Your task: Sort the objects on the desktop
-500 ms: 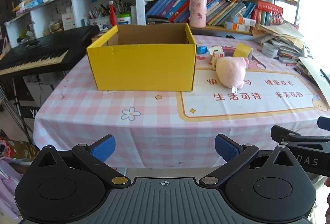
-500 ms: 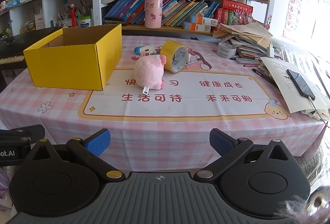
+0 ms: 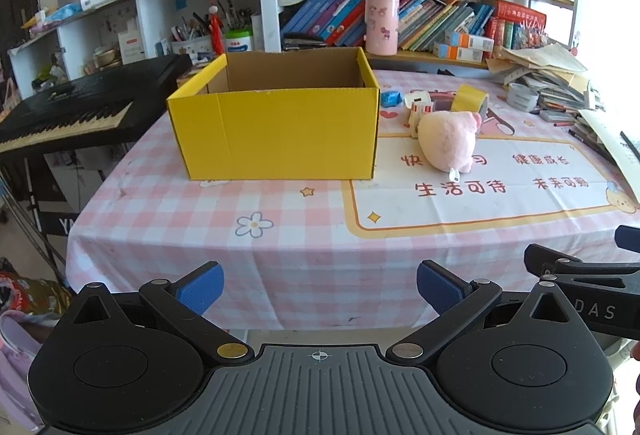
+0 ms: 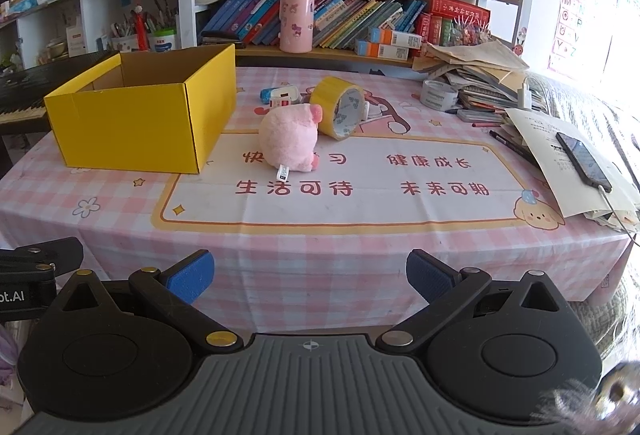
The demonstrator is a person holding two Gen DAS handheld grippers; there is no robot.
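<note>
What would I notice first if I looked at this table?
The big yellow box stands open on the left of the pink checked tablecloth. Just right of it lies a fluffy pink plush toy, with a roll of yellow tape on edge right behind it. Both grippers, left and right, wait open at the near edge.

On the worktop (image 4: 320,267) we find the open box (image 4: 136,127) toward the left, with the plush toy (image 4: 290,139) just right of it and the tape roll (image 4: 340,107) touching the toy from behind on its right. Behind the toy we see a small charger (image 4: 282,98); farther right lies a second tape roll (image 4: 438,95) beside a paper stack (image 4: 480,75), and a phone (image 4: 584,161) rests on loose sheets at the right edge. We see the bookshelf (image 4: 360,15) behind the worktop and a keyboard (image 3: 68,107) left of the box, off the worktop.
</note>
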